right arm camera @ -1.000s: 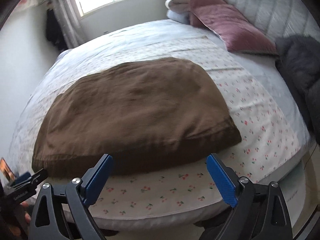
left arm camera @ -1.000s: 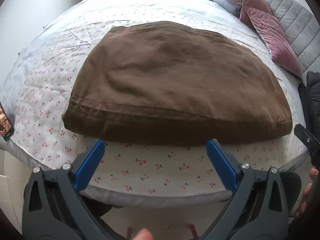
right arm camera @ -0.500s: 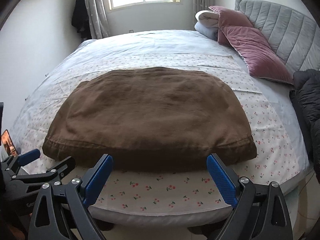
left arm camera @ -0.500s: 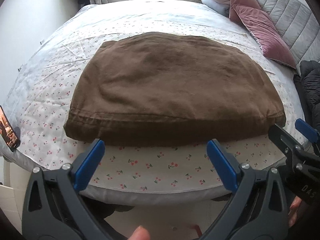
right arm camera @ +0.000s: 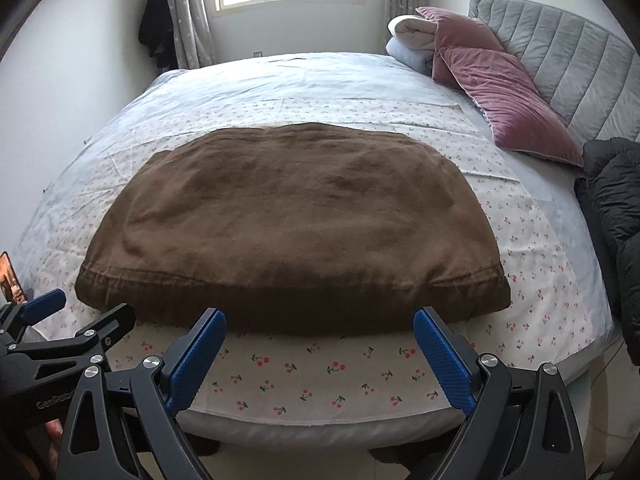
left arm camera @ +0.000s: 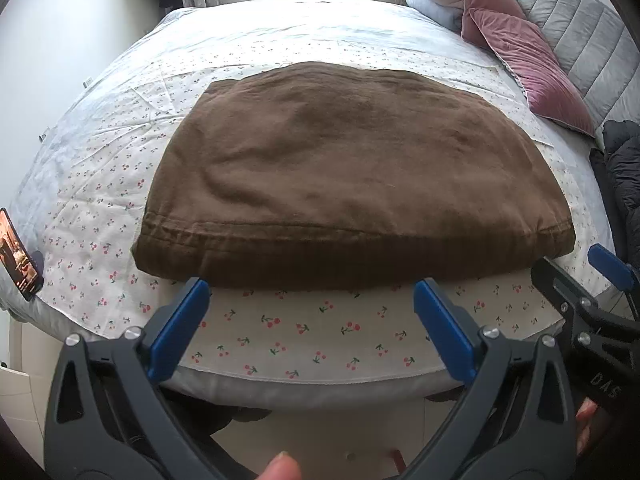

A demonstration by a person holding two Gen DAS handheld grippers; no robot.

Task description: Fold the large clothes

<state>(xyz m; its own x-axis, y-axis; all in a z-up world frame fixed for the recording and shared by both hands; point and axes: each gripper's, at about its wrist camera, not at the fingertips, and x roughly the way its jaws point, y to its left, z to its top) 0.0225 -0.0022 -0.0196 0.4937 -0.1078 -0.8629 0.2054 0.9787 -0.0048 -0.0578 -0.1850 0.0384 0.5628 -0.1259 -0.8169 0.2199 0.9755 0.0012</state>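
Brown, plush-looking fabric (left arm camera: 352, 168) is lying folded into a thick, tidy rectangle on the cherry-print sheet (left arm camera: 320, 332), near the foot edge of the bed (right arm camera: 320, 428), with its seamed edge facing both cameras. Neither claw is touching it: the left gripper (left arm camera: 312, 292) is hovering with its blue pads (left arm camera: 180, 320) spread wide apart just short of that near edge, and the right gripper (right arm camera: 320, 320) is doing likewise, empty, beside it. Judging by the stacked layers, most of the folding is looking finished; perhaps one more fold or a final tidy-up is remaining. Pink velvet pillows (right arm camera: 508, 104) are resting well apart by the grey headboard (right arm camera: 560, 52)
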